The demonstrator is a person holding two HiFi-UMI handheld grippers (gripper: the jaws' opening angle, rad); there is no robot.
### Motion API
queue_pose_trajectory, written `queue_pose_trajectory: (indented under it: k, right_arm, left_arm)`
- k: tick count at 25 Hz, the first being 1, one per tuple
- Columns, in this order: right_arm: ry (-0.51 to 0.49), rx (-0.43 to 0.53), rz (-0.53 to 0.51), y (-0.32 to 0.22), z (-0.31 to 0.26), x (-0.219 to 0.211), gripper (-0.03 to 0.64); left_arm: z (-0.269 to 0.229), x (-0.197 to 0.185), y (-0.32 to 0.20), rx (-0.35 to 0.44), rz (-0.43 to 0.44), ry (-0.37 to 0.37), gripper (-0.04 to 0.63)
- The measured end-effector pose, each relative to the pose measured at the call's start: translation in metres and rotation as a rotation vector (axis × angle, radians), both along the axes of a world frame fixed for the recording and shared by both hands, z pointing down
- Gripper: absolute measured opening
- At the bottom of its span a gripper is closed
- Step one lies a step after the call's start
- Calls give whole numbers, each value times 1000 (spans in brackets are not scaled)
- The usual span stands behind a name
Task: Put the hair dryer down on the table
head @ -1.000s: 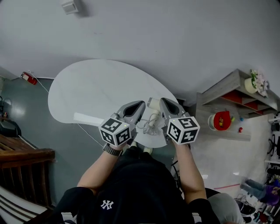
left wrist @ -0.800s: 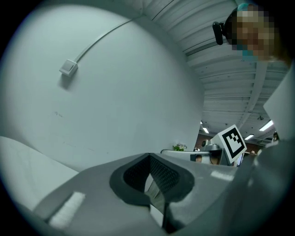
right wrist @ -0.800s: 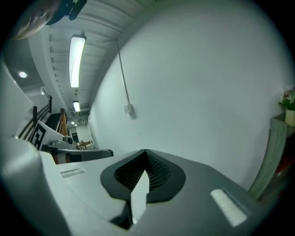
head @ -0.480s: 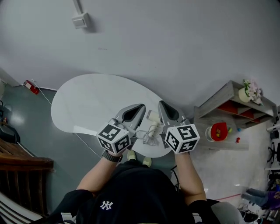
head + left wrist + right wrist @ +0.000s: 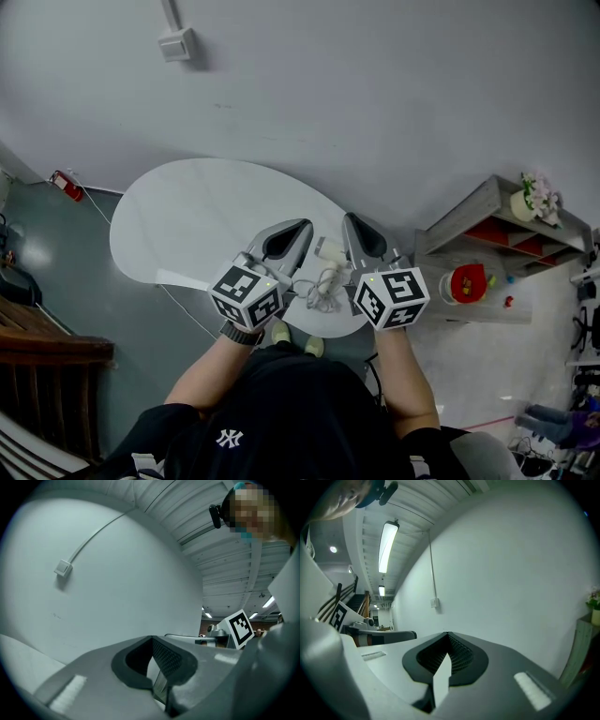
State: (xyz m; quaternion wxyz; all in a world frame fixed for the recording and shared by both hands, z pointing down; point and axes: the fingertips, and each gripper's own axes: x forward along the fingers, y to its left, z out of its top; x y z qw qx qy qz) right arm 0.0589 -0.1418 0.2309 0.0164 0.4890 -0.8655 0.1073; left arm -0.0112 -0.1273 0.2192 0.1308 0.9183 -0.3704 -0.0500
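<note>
A white hair dryer (image 5: 330, 253) lies on the white oval table (image 5: 206, 216) near its front right edge, with its cord (image 5: 319, 295) bunched just in front of it. My left gripper (image 5: 304, 226) hovers to the dryer's left and my right gripper (image 5: 348, 219) to its right, neither touching it. Both point up at the wall. In the left gripper view the left gripper (image 5: 152, 638) has its jaws closed tip to tip with nothing between them. The right gripper (image 5: 447, 633) looks the same in the right gripper view. Neither gripper view shows the dryer.
A grey shelf unit (image 5: 497, 234) with red compartments and a red object (image 5: 469, 279) stands to the right of the table. A wall box (image 5: 176, 43) hangs above. Wooden steps (image 5: 47, 337) are at the left. The person's shoes (image 5: 281, 330) show at the table's front edge.
The head camera tilted between one second and half a second ago. Since then both grippers have stayed beside the dryer, which lies still on the table.
</note>
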Motion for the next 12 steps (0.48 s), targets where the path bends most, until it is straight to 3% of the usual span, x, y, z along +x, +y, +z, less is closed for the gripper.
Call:
queue_pose_trajectory:
  k: [12]
  right_arm:
    - [15,-8,21,-6,8,11,21]
  left_arm:
    - [8,10,-8,-12,8,8,2]
